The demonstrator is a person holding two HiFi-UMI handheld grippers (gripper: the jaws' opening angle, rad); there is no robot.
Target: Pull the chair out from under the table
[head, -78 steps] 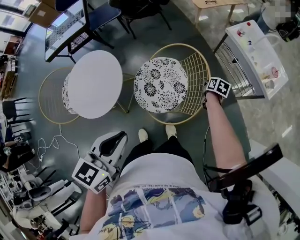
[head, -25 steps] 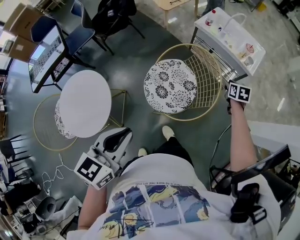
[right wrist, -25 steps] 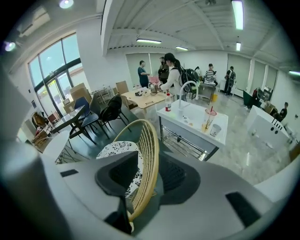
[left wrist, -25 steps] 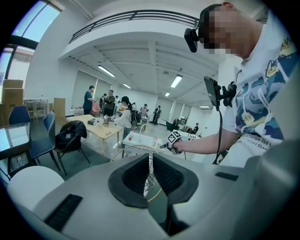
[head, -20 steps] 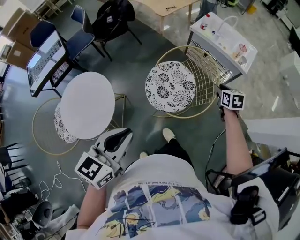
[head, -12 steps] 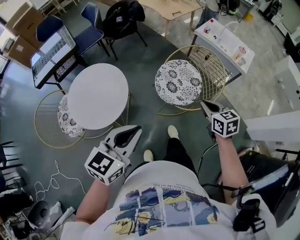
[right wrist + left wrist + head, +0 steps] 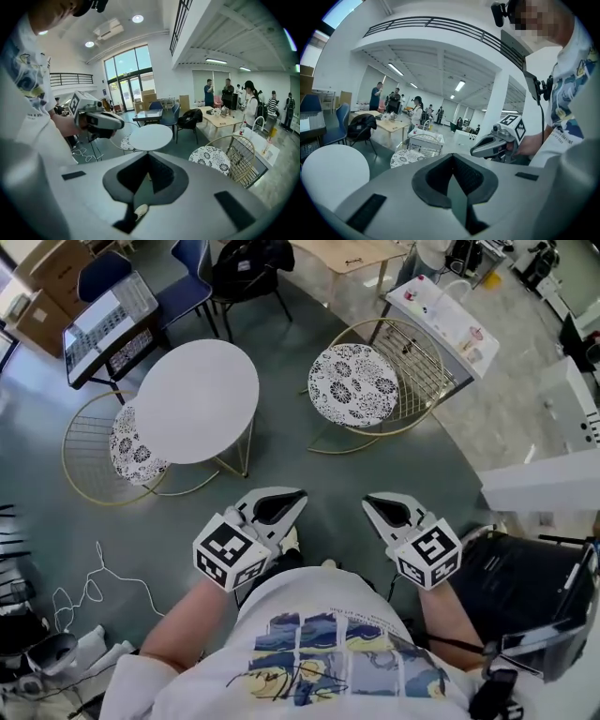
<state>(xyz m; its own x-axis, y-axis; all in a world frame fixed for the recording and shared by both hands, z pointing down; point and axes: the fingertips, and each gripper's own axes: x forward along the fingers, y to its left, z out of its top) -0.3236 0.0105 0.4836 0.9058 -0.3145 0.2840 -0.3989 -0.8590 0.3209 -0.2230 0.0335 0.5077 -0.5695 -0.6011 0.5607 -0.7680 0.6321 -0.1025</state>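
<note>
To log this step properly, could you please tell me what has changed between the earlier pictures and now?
The right gripper let go of the back rim of the wire chair and drew back to the person's body, jaws shut and empty. The chair stands farther from the round table than at first. The left gripper stayed by the body, jaws shut; the second chair remains under the table.

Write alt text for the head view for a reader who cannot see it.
Seen from above, a person holds the left gripper and right gripper, both shut and empty, before their body. Beyond, one gold wire chair stands clear of the round white table; a second chair sits tucked under it.
</note>
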